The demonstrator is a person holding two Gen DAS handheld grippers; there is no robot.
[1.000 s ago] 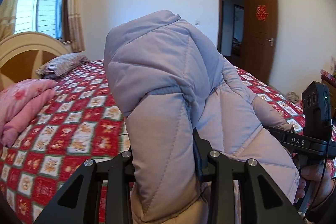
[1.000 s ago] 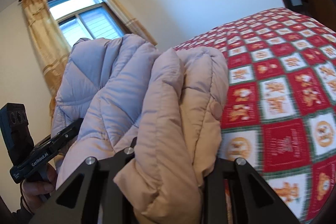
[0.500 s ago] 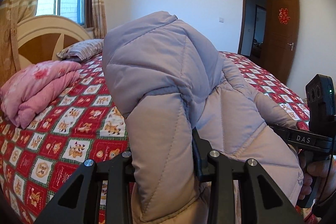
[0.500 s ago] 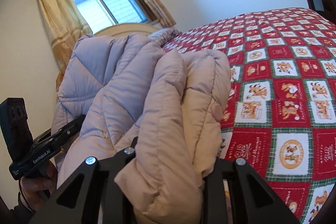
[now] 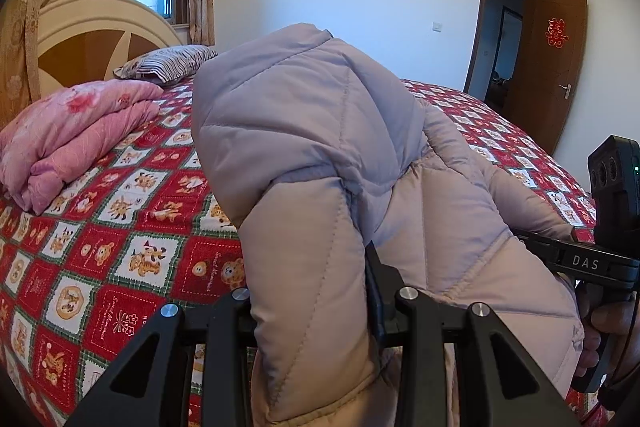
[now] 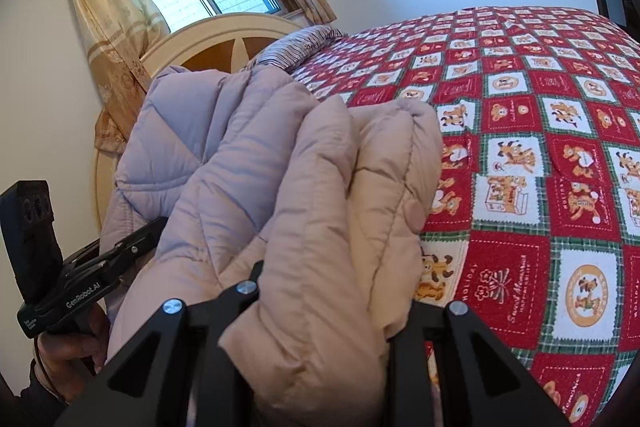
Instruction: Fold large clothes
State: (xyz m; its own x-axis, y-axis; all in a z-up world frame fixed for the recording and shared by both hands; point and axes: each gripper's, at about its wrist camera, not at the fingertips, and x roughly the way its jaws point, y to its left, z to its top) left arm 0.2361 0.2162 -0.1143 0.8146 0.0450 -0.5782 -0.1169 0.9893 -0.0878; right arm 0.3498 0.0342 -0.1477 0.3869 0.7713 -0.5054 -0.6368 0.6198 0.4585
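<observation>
left wrist view: the left gripper [image 5: 316, 311] is pinching a thick fold of the puffy jacket [image 5: 320, 155], jaws clamped tight, holding it up above the red patterned bedspread [image 5: 120, 251]. right wrist view: the right gripper [image 6: 320, 311] is squeezing another bunched fold of that jacket [image 6: 320, 187], also over the bedspread [image 6: 560, 187].

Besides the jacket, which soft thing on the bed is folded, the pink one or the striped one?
The pink floral quilt, stacked in layers near the bedspread's left edge. The striped pillow lies flat by the headboard.
</observation>
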